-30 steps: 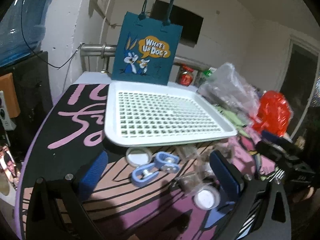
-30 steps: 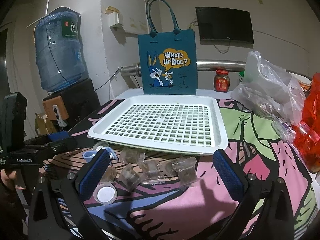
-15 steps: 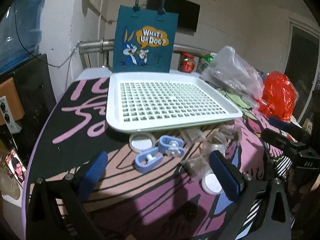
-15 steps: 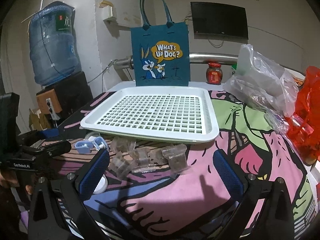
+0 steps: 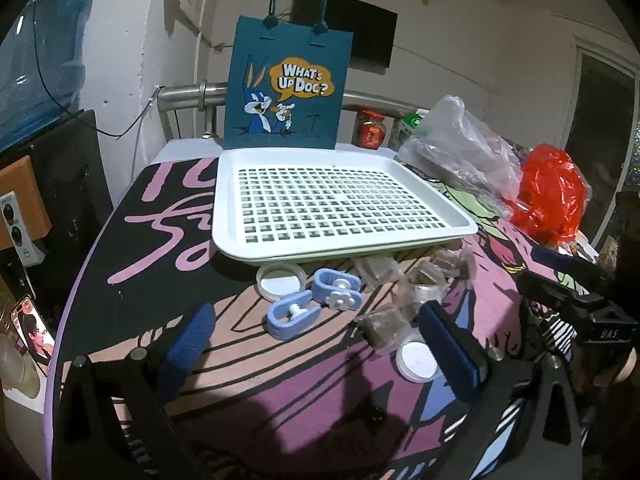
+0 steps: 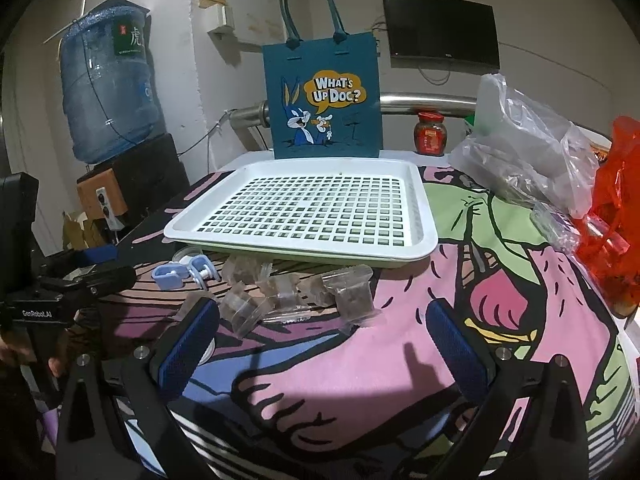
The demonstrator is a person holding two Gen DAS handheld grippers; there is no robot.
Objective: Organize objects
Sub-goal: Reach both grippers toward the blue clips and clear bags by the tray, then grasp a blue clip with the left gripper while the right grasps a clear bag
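Both tools hung spread and empty short of the clutter at frame centre.
Left tool (image 5: pixel 316 344), right tool (image 6: pixel 320 344): blue clips (image 5: pixel 316 304) lay below the tray (image 5: pixel 240 248); best to centre on one clip, then pinch.
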